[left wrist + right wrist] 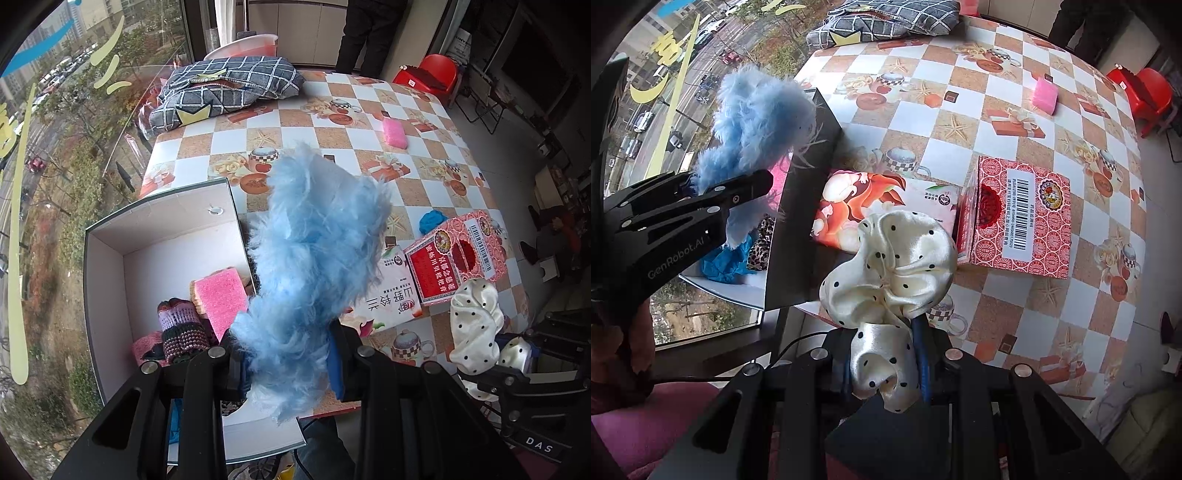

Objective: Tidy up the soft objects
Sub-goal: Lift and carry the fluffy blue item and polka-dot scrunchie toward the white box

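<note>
Two soft items are being carried at once, both apparently heading for the box.

- Table [424, 107], checked cloth: bearing everything below.
- Box [107, 280], open, sitting at 8 o'clock in the left wrist view: already holding a pink sponge [221, 299] and knitted pieces [181, 328]. Sorting is looking partly done.
- Blue fluffy piece [317, 251]: left gripper [288, 362] is clamping it, jaws closed on the fur, hanging at the box's right wall. Next move is calling for a shift towards 9 o'clock, then release.
- Red carton [1019, 218], barcode and Chinese print, not legible.
- Spotted scrunchie [897, 266]: right gripper [882, 354] is pinching it, jaws nearly closed, waiting at 4 o'clock of the box.
- Second pink sponge [393, 133], loose at 1 o'clock.
- Writing: "GenRobot.AI" and "DAS" on the grippers.
</note>
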